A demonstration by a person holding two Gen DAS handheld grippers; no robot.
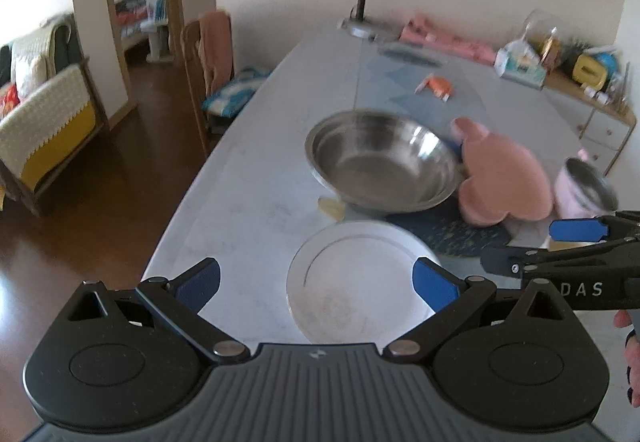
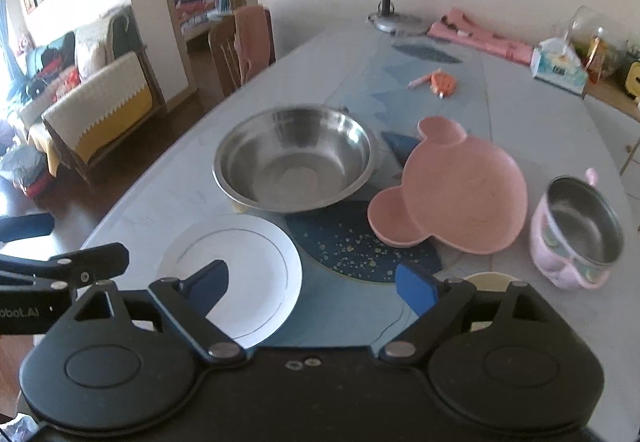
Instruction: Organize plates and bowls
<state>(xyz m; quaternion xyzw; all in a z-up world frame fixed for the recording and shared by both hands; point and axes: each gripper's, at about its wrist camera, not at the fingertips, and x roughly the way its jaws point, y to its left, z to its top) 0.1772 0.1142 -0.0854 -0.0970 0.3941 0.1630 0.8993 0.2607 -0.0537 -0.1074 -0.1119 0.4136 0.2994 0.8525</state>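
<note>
Both grippers were spread wide and holding nothing. The left gripper [image 1: 316, 282] hung over the near edge of the table [image 1: 248, 178], with the white plate [image 1: 352, 274] sitting right between its fingers but not pinched. The right gripper [image 2: 312, 286] hovered over the dark speckled mat [image 2: 356, 246], the same plate just left of it.

The steel bowl [image 2: 296, 158] sat behind the plate, the pink bear-shaped plate [image 2: 452, 190] to its right, leaning on the mat's edge. The small pink-sided steel pot [image 2: 576, 230] was farthest right.

The right view showed the bear plate's hollow properly; the left view got it blurry, side-on. The left view caught a bit of the person's hand [image 1: 628, 326].
</note>
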